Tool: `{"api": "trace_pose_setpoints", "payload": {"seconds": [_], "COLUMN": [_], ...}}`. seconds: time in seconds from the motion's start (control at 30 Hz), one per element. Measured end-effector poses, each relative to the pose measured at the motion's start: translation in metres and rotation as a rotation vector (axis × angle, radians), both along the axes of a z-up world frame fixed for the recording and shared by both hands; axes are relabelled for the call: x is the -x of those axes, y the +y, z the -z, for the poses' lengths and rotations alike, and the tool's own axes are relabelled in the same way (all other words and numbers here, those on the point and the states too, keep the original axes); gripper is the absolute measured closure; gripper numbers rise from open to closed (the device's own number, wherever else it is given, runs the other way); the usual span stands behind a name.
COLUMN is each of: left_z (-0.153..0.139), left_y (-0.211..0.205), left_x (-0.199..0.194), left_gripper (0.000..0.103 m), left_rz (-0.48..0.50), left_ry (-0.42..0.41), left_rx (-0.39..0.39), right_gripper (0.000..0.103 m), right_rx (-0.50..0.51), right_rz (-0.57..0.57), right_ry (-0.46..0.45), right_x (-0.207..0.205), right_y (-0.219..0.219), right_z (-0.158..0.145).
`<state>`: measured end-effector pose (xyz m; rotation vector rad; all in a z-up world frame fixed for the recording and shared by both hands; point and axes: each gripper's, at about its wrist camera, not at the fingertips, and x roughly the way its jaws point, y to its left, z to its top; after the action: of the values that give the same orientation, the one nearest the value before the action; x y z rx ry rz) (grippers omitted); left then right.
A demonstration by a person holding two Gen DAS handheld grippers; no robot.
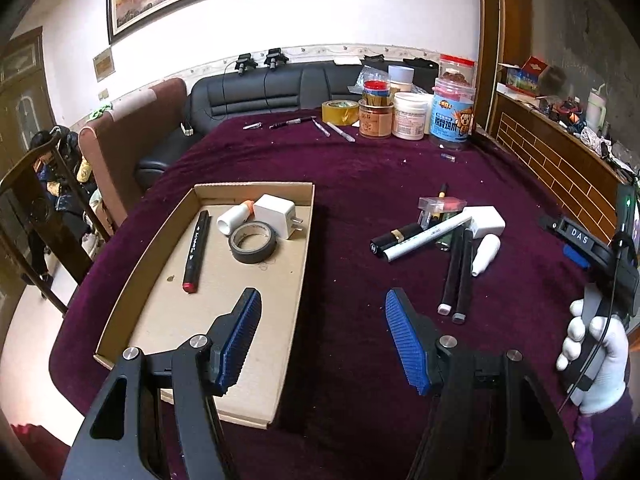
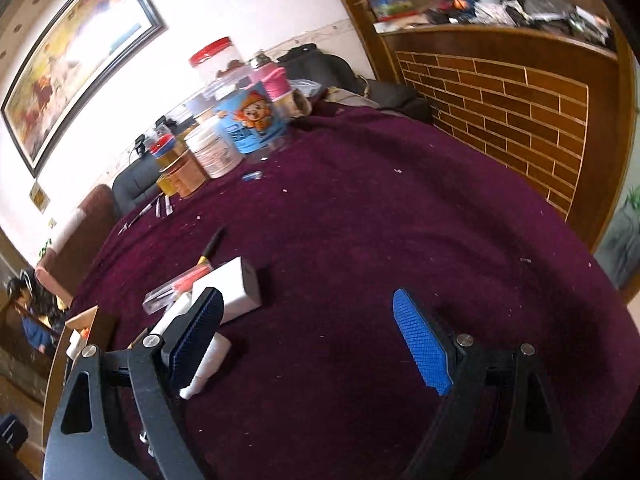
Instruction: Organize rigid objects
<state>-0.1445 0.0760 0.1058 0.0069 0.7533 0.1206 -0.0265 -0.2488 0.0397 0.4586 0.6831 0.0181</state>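
- Left wrist cam: my left claw (image 1: 322,334) is spread with nothing in it, straddling the right edge of the cardboard tray (image 1: 160,240). The tray holds a red-tipped marker (image 1: 197,252), tape roll (image 1: 253,243) and white charger (image 1: 276,216).
- Loose pens and markers (image 1: 420,240) sit piled right of the tray on the purple tabletop (image 1: 360,168).
- Right wrist cam: my right claw (image 2: 306,320) is wide apart and empty over bare cloth, its left finger just beside a white bottle (image 2: 206,368) and white box (image 2: 240,288).

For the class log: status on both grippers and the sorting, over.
Left gripper open, empty, over cardboard tray edge. Right gripper open, empty, beside loose pile. White bottle against its left jaw. Pile still untidied.
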Motion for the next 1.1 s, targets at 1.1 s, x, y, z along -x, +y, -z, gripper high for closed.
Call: {"api": "trace_pose_setpoints", "payload": {"seconds": [1.1], "left_z": [0.016], "left_y": [-0.004], "left_x": [-0.006], "left_gripper": [0.044], "left_rz": [0.002], "left_ry": [0.059], "left_rx": [0.055], "right_gripper": [0.016], "right_rx": [-0.047], "right_rz": [0.008], "right_ry": [0.069], "right_x": [-0.003], "right_y": [-0.006], "right_z": [0.014]}}
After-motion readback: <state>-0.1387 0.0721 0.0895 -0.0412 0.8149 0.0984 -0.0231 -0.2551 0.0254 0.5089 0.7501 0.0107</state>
